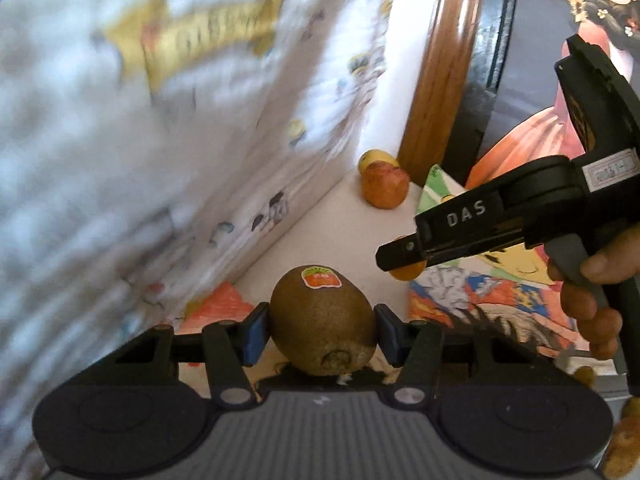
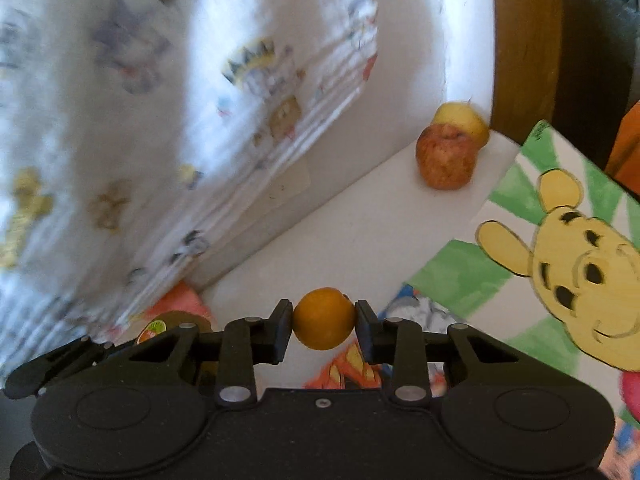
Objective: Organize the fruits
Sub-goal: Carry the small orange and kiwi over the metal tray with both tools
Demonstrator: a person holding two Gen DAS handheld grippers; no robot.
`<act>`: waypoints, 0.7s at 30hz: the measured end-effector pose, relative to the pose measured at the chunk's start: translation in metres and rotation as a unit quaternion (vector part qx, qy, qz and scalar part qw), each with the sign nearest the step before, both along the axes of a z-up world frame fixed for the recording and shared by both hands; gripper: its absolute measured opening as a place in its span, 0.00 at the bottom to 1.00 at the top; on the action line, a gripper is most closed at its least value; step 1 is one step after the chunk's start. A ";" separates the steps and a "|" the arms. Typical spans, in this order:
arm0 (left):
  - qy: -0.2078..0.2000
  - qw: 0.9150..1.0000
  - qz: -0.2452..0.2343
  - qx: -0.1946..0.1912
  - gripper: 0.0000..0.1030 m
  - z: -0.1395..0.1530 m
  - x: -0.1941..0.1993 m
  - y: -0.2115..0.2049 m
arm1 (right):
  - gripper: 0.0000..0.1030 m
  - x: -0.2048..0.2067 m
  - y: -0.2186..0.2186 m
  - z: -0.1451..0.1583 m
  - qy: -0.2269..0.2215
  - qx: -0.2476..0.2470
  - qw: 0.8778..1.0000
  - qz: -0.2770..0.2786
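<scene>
A patterned white cloth [image 1: 168, 128], blurred and printed with small cartoon figures and a yellow banner whose lettering I cannot read, hangs along the left side of a white tabletop [image 2: 340, 220]. A wooden post [image 1: 440, 60] rises at the far corner. Several coloured picture sheets lie on the table; the plainest to make out is one bear drawing [image 2: 568, 248] in yellow on green and white rays, lying to the right. I count two grippers. The left gripper [image 1: 322, 334] is clamped onto one brown kiwi [image 1: 322, 320], its blue-padded fingers [image 1: 254, 334] spread wide enough to press both sides of the fruit, which sits low and close to the camera above the sheets. The kiwi wears a small oval sticker [image 1: 322, 278] in red and green; its print is too small to read. The right gripper [image 2: 324, 326] is pinched around one small orange fruit [image 2: 324, 324], the fingers set closer together and touching it on either side, held over the table edge of the sheets. Seen from the left camera, that gripper's body bears the white letters "DAS" and a small white label I cannot read. Back in the far corner by the post sit two apples touching one another: one red apple [image 2: 446, 158] in front and one yellow apple [image 2: 466, 120] behind it, well apart from both grippers.
</scene>
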State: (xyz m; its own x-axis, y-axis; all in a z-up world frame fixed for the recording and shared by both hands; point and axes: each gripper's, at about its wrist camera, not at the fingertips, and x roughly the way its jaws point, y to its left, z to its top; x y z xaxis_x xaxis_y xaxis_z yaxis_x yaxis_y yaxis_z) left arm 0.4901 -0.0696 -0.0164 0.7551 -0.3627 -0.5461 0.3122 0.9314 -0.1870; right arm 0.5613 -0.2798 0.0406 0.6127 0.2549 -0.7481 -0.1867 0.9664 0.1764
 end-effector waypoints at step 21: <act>-0.071 0.996 -0.044 -0.034 0.57 0.111 -0.135 -0.055 | 0.35 -0.207 -0.093 0.114 -0.122 -0.033 0.991 -0.041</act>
